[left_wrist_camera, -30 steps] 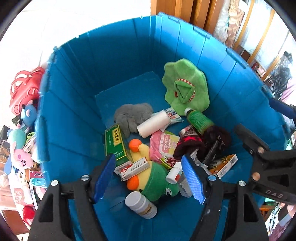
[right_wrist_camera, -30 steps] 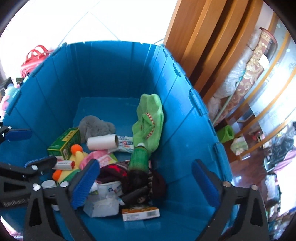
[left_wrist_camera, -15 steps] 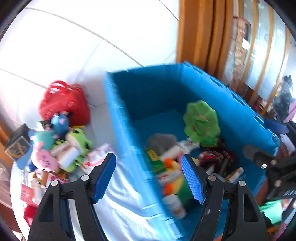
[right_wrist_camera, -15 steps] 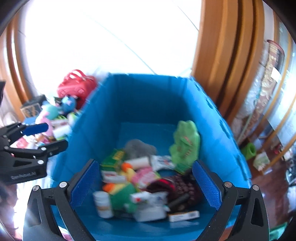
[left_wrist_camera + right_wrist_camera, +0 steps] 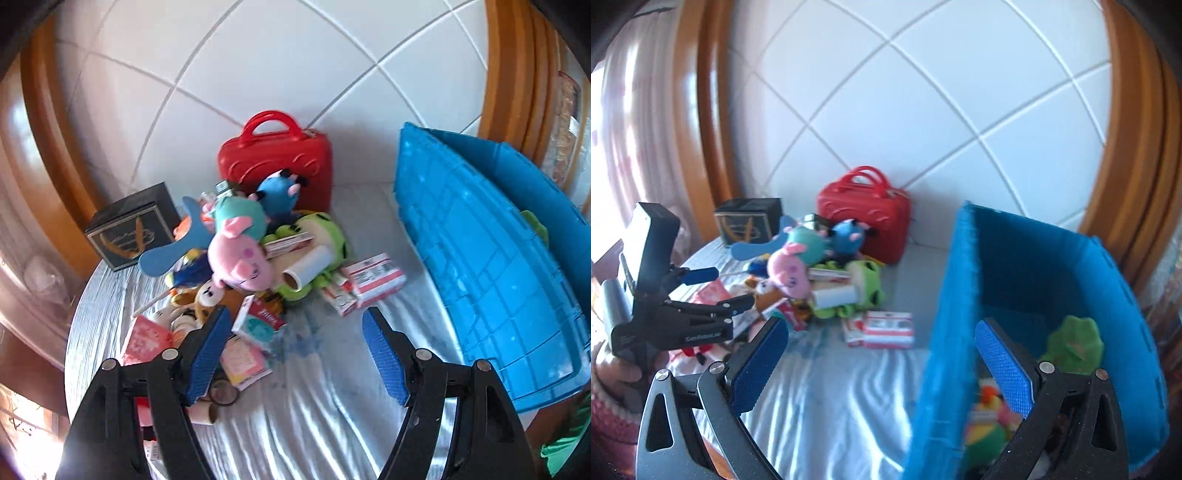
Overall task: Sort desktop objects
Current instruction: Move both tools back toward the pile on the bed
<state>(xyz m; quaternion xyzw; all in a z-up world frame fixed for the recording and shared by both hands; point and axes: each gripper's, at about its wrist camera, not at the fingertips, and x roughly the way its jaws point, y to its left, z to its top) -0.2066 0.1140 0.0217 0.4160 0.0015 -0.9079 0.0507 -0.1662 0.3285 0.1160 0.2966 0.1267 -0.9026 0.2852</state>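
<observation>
A heap of plush toys and small boxes lies on the silver tablecloth: a pink pig plush (image 5: pixel 240 258), a green frog plush (image 5: pixel 317 236), a paper roll (image 5: pixel 306 267), a red-and-white box (image 5: pixel 373 278). My left gripper (image 5: pixel 295 350) is open and empty above the cloth, just right of the heap. A blue crate (image 5: pixel 491 280) stands to the right. My right gripper (image 5: pixel 882 365) is open and empty over the crate's near wall (image 5: pixel 945 332). The crate holds a green plush (image 5: pixel 1075 343) and other items. The left gripper (image 5: pixel 713 291) also shows in the right wrist view.
A red toy case (image 5: pixel 277 155) and a black box (image 5: pixel 129 225) stand at the back against the white tiled wall. Wooden frames flank both sides. The round table's edge (image 5: pixel 74 332) curves along the left.
Both grippers have swung left, out from above the crate's inside. The left one now faces the heap on the table; the right one straddles the crate's left wall. Both stay open.
</observation>
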